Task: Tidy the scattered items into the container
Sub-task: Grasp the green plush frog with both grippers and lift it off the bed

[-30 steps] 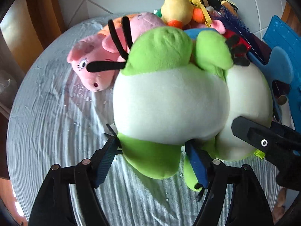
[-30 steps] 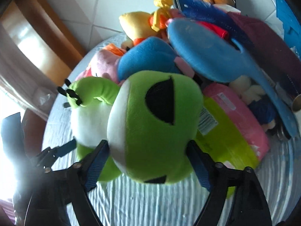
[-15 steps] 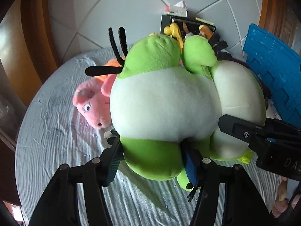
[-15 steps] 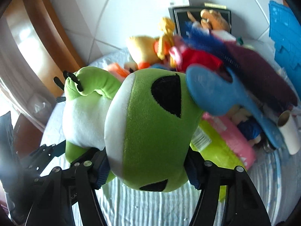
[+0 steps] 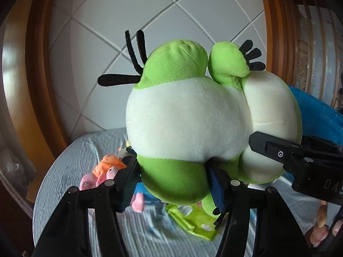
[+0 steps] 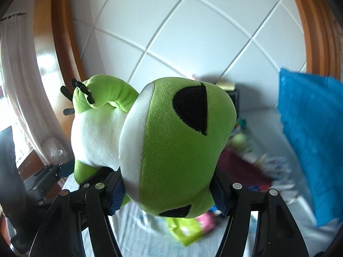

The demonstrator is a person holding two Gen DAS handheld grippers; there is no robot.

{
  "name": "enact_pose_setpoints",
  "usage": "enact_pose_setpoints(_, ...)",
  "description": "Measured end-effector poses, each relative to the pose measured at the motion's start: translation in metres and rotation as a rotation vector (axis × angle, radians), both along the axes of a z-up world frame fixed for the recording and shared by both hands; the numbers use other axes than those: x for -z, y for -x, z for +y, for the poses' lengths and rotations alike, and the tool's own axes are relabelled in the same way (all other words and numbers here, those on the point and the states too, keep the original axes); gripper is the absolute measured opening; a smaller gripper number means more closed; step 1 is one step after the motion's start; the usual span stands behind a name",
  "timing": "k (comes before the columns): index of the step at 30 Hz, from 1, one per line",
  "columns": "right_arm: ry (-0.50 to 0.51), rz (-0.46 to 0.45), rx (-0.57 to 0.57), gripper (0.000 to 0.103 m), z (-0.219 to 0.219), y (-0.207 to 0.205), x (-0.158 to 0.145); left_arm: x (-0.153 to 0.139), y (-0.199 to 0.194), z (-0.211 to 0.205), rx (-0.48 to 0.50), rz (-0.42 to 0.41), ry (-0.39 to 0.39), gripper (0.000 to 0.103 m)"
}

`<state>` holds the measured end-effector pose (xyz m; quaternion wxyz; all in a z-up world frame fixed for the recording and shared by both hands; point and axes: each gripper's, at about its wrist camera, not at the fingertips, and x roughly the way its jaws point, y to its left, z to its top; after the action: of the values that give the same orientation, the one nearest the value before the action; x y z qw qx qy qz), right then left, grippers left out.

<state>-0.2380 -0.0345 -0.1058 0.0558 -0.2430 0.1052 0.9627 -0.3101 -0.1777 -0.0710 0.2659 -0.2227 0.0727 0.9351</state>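
Observation:
A big green and white frog plush (image 5: 188, 115) with black toes hangs in the air, held by both grippers. My left gripper (image 5: 173, 184) is shut on its green lower body. My right gripper (image 6: 168, 194) is shut on its green head (image 6: 178, 150), which has black eyes. The right gripper's body also shows at the right of the left wrist view (image 5: 300, 160). The blue container (image 6: 310, 139) stands at the right, and also shows behind the plush in the left wrist view (image 5: 317, 115). The plush hides much of the pile below.
Below lies a round table with a pale striped cloth (image 5: 70, 171). On it are a pink pig plush (image 5: 100, 175), an orange toy (image 5: 109, 161), a green and pink packet (image 6: 188, 227), a dark red cloth (image 6: 242, 167) and other blurred toys. A white tiled wall (image 6: 193, 32) is behind.
Both grippers have lifted the frog plush well up off the pile; the table and toys have dropped low in both views and the wall fills the background.

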Motion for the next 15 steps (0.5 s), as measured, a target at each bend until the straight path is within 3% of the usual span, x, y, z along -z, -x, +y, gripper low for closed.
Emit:
enact_pose_setpoints(6,-0.068,0.057,0.058,0.067,0.088,-0.060,-0.045,-0.038,-0.053,0.099,0.068,0.049,-0.050,0.058)
enact_pose_setpoints(15,-0.054,0.106,0.224,0.068,0.220,-0.111,-0.080,-0.075,-0.090,0.250,0.239,0.102,-0.028,0.058)
